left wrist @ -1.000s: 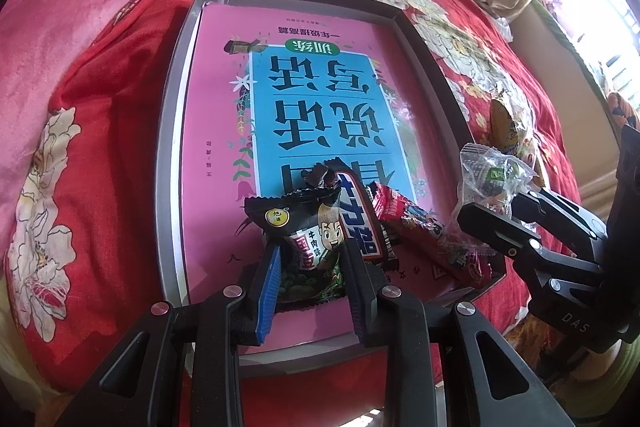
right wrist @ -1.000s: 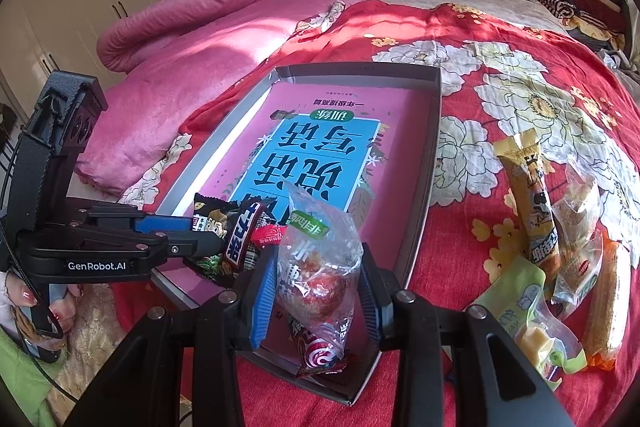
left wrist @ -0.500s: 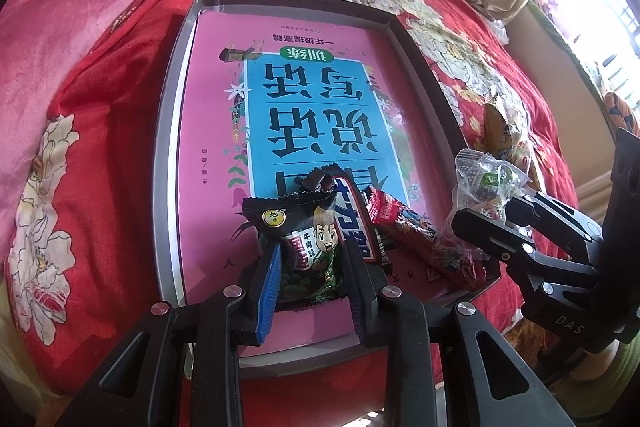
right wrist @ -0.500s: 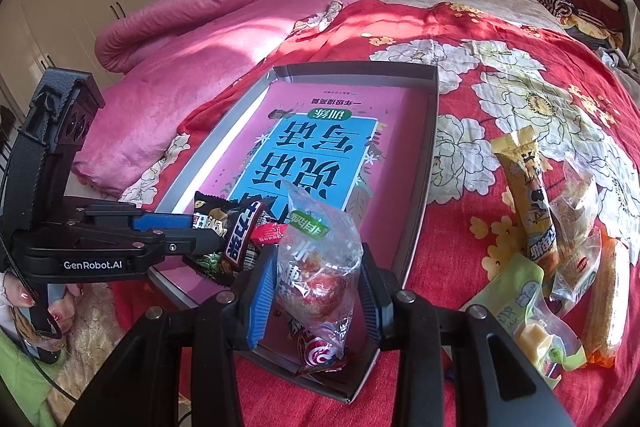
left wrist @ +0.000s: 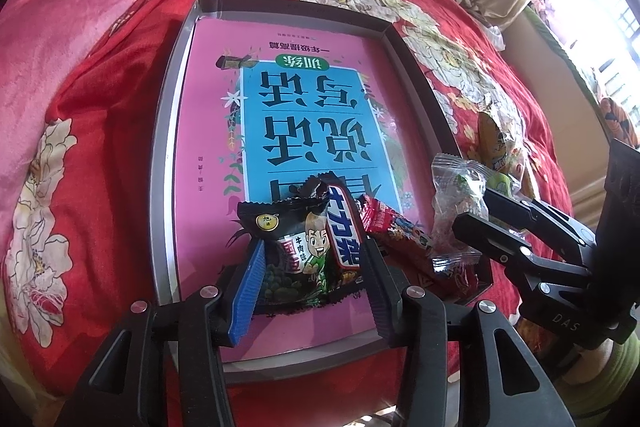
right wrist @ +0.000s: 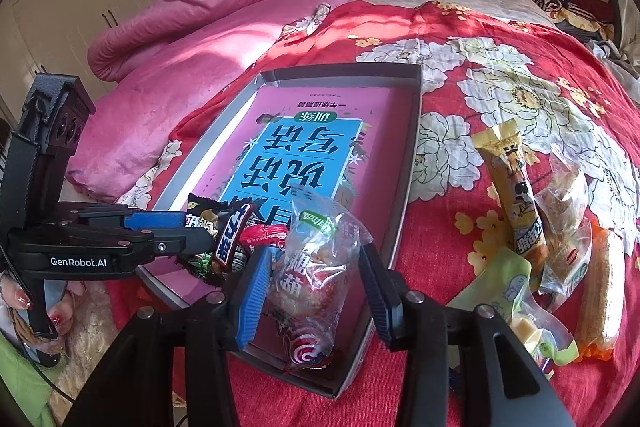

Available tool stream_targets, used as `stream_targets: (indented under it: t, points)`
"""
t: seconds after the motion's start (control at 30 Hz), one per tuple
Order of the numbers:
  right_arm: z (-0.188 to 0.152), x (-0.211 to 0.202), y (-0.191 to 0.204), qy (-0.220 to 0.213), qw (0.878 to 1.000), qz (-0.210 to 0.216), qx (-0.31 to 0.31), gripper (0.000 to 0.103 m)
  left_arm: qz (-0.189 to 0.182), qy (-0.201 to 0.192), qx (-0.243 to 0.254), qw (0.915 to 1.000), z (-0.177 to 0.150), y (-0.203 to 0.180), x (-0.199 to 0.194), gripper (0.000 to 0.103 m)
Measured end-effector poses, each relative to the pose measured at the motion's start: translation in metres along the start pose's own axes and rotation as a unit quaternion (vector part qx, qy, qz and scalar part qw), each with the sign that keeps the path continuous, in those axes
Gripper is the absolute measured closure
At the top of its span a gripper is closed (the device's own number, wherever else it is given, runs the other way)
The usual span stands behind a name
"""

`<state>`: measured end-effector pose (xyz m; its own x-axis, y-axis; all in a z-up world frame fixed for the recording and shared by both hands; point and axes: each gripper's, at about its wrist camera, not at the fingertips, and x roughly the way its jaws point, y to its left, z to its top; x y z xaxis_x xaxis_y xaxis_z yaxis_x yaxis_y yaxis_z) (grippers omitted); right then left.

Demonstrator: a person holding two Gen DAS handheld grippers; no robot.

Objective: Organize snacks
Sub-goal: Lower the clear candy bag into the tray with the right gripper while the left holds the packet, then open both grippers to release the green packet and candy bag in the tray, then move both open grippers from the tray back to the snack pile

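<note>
On the bed: a gray box (right wrist: 404,183) with a pink book inside.
Left hand-held gripper (left wrist: 310,271): squeezed on a dark snack pack (left wrist: 296,247), low over the box's near end.
Right hand-held gripper (right wrist: 310,279): squeezed on a clear candy bag (right wrist: 316,259), maybe just above the box's near corner.
Next move: probably straight down; both packs stand up tall.
Loose snacks (right wrist: 560,239): on the blanket, nearer the right hand-held gripper.

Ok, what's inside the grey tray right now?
The tray holds a pink book, with a red bar and a dark candy bar lying on it. The tray floor beneath the book is hidden.
</note>
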<state>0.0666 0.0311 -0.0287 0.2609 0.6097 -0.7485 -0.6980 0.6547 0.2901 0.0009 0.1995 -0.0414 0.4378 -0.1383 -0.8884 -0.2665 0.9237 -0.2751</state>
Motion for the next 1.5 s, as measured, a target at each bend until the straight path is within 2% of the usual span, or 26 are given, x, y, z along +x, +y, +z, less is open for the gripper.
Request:
stream_targets:
  t: [0.2,0.5,0.7,0.83,1.17,1.5]
  points:
    - [0.001,-0.005,0.002,-0.009,1.000,0.000,-0.004,0.056,-0.005,-0.013,0.001,0.9999,0.002,-0.002,-0.005,0.046]
    - [0.003,-0.012,0.003,-0.019,1.000,-0.002,-0.007,0.053,-0.007,-0.033,0.003,0.9994,0.004,-0.002,-0.014,0.044]
    - [0.004,-0.016,0.004,-0.026,1.000,-0.005,-0.009,0.052,-0.015,-0.074,-0.003,0.9971,0.008,0.000,-0.028,0.043]
    - [0.003,-0.021,0.003,-0.035,0.999,-0.009,-0.011,0.052,-0.023,-0.100,0.003,0.9947,0.010,-0.004,-0.037,0.033]
    - [0.004,-0.034,0.007,-0.058,0.998,-0.014,-0.019,0.047,-0.025,-0.142,0.010,0.9895,0.011,-0.011,-0.049,0.027]
    - [0.004,-0.038,0.009,-0.065,0.998,-0.011,-0.020,0.039,-0.041,-0.150,0.010,0.9878,0.010,-0.013,-0.049,0.025]
